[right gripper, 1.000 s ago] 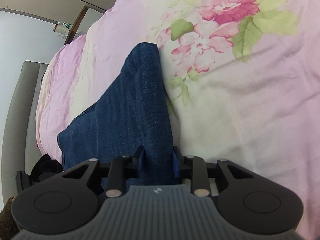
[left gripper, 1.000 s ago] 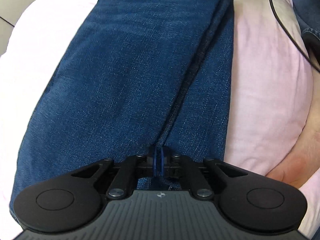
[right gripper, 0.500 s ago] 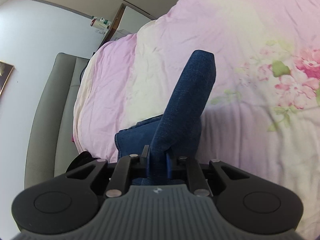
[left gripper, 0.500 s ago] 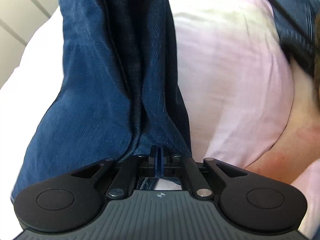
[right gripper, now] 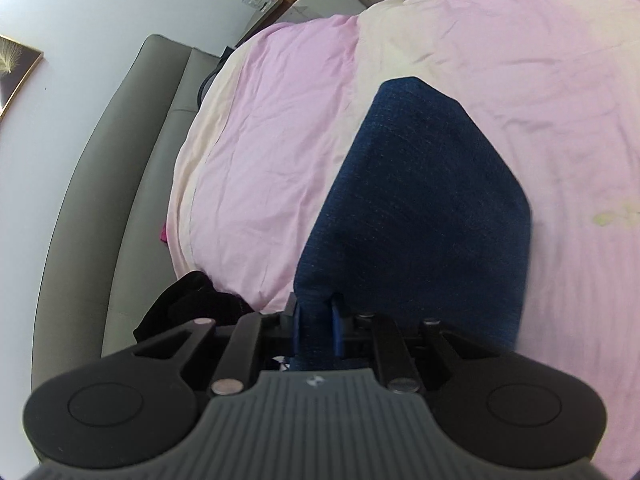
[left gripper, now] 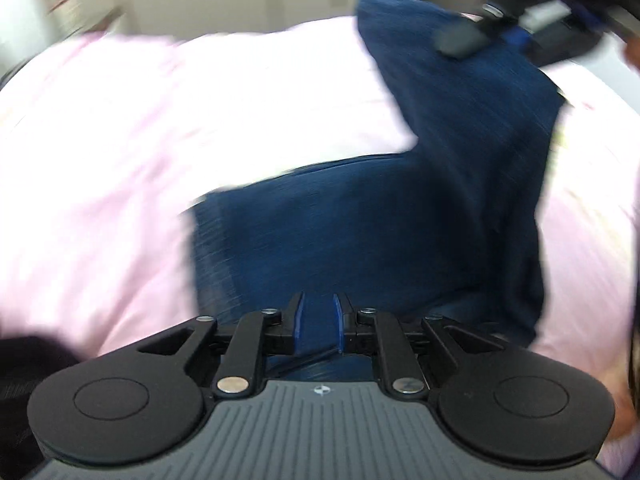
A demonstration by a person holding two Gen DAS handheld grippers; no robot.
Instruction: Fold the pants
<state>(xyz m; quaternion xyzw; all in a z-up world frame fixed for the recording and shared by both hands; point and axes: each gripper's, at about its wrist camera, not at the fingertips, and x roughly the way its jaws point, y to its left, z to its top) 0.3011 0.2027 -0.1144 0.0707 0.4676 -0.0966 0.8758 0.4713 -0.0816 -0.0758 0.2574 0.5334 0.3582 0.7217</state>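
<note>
The jeans (left gripper: 400,232) lie on the pink bedsheet (left gripper: 120,140), one end raised toward 1 o'clock, apparently; the view is blurred. The left gripper (left gripper: 318,326) and right gripper (right gripper: 316,330) each pinch denim between narrowly parted jaws.

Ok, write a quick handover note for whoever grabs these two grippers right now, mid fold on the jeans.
Left gripper: fingers shut on the jeans, denim pinched between the blue pads. That view is motion-blurred.
Right gripper: fingers shut on another part of the same jeans, cloth rising up from the grip.
Jeans: partly lifted, the rest draped on the pink bedspread. In the left view the right gripper shows far off at top right, holding the raised end.
Done: both ends gripped and raised.
Left: bring the held part over onto the rest, lay it flat, release. How many folds are already in I cannot tell.
</note>
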